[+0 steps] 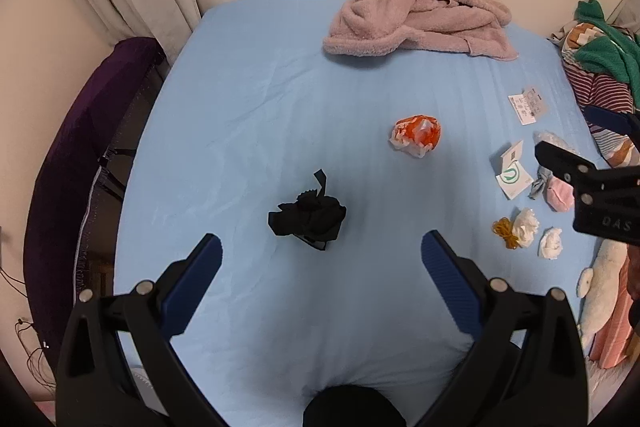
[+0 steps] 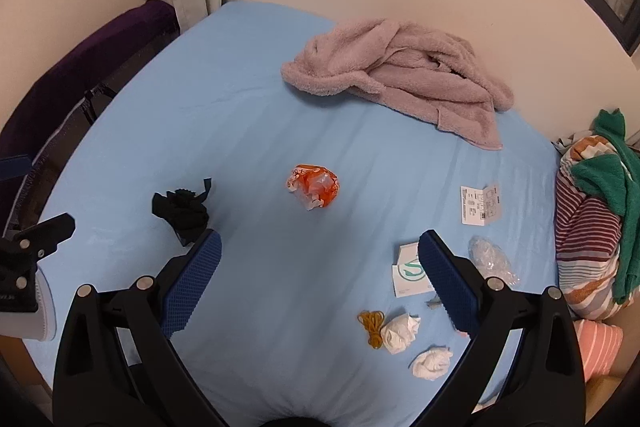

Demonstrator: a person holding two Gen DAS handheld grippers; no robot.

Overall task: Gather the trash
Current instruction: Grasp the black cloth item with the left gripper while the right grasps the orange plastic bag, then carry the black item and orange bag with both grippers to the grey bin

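Trash lies scattered on a light blue bed (image 1: 248, 131) (image 2: 256, 115). A crumpled orange and white wrapper (image 1: 417, 134) (image 2: 314, 188) sits mid-bed. A black crumpled scrap (image 1: 308, 218) (image 2: 182, 209) lies just beyond my left gripper (image 1: 320, 247), which is open and empty. To the right are two white tissue balls (image 1: 526, 225) (image 2: 399, 333), a tan rubber-band tangle (image 2: 371, 327), a green-logo card (image 1: 512, 175) (image 2: 408, 273), a printed leaflet (image 2: 480, 205) and clear plastic (image 2: 490, 255). My right gripper (image 2: 320, 247) hovers open over the sheet, empty.
A pink fleece garment (image 1: 416, 19) (image 2: 396, 79) lies at the far side by the wall. Striped and green bedding (image 2: 592, 223) piles on the right edge, with a white plush toy (image 1: 600, 283). A purple-covered rail (image 1: 80, 131) runs along the bed's left.
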